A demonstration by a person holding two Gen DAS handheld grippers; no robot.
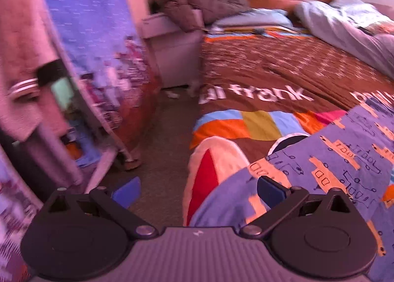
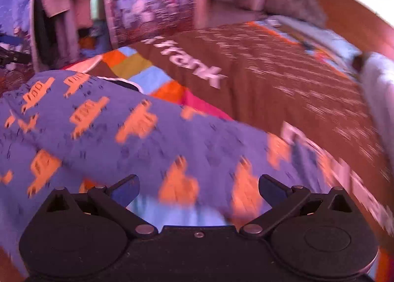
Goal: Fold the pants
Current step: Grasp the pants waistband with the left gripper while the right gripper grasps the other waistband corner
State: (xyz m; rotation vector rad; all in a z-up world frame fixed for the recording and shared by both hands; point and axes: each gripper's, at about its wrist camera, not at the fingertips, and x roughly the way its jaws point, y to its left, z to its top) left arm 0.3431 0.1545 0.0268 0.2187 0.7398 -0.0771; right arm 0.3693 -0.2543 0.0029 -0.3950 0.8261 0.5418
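Note:
The pants [image 1: 320,166] are blue-purple with an orange vehicle print and lie on the near corner of the bed. In the left wrist view they fill the lower right. My left gripper [image 1: 198,192] is open and empty, over the bed's left edge, with its right finger above the pants' edge. In the right wrist view the pants [image 2: 138,134] spread across the lower left and centre, blurred by motion. My right gripper [image 2: 198,189] is open and empty, just above the pants.
The bed has a brown cover [image 1: 283,70] with white lettering and coloured patches. A grey duvet [image 1: 344,23] lies at the far right, a dark cushion [image 1: 202,3] on a bedside unit. Carpet floor [image 1: 160,146] and a curtain [image 1: 98,48] are at left.

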